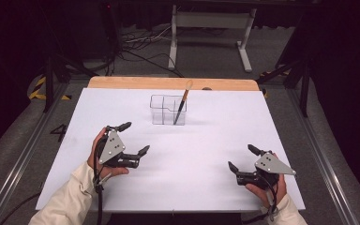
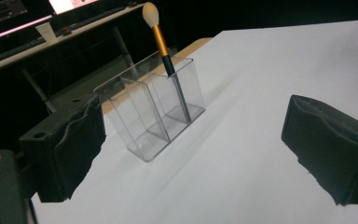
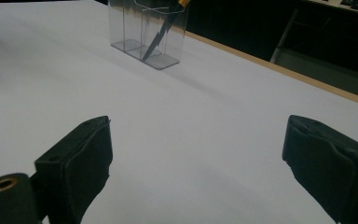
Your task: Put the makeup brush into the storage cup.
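Left tool (image 1: 134, 138) and right tool (image 1: 243, 158) both hang spread wide and empty above the white table (image 1: 206, 140). Ahead, between them, a clear divided holder (image 1: 168, 110) keeps a tilted makeup brush (image 1: 183, 102) in its right compartment.

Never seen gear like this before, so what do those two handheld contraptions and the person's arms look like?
Each hand holds a black two-jaw gripper, left and right, topped by a grey triangular plate with small holes. The jaws end in black, wrinkled rubbery pads. A black cable trails from each. The person wears cream long sleeves.
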Action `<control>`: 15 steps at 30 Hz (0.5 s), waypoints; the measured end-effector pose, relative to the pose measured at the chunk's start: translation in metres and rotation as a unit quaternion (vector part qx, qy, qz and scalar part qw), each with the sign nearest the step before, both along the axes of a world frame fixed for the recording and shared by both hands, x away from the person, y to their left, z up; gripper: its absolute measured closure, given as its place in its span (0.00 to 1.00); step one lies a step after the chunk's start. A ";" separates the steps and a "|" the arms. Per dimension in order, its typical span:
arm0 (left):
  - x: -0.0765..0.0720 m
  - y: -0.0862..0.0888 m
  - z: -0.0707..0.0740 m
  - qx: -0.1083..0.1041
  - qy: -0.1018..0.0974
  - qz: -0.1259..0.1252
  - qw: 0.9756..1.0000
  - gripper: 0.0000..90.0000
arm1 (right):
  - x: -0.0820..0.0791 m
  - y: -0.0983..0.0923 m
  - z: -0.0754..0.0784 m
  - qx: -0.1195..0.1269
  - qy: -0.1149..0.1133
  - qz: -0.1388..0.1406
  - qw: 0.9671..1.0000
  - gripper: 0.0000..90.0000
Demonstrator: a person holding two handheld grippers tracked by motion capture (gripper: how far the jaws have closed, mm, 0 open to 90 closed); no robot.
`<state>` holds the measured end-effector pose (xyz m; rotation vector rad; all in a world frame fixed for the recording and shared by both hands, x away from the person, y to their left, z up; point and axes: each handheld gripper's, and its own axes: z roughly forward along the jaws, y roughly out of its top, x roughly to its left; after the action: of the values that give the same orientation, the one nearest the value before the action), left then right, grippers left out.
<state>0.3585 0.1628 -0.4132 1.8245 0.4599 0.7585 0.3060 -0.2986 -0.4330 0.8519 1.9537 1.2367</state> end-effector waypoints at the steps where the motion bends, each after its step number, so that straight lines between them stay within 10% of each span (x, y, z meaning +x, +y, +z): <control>1: -0.001 0.002 -0.001 -0.002 0.003 0.001 1.000 0.08 | 0.000 -0.001 0.001 0.001 -0.002 -0.002 1.000 0.10; 15: -0.011 0.024 -0.012 -0.003 0.023 0.007 1.000 0.08 | -0.001 -0.001 0.002 -0.004 -0.006 -0.006 1.000 0.10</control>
<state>0.3472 0.1865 -0.4247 1.8380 0.5044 0.7253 0.3048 -0.2996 -0.4312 0.8482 1.9407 1.2241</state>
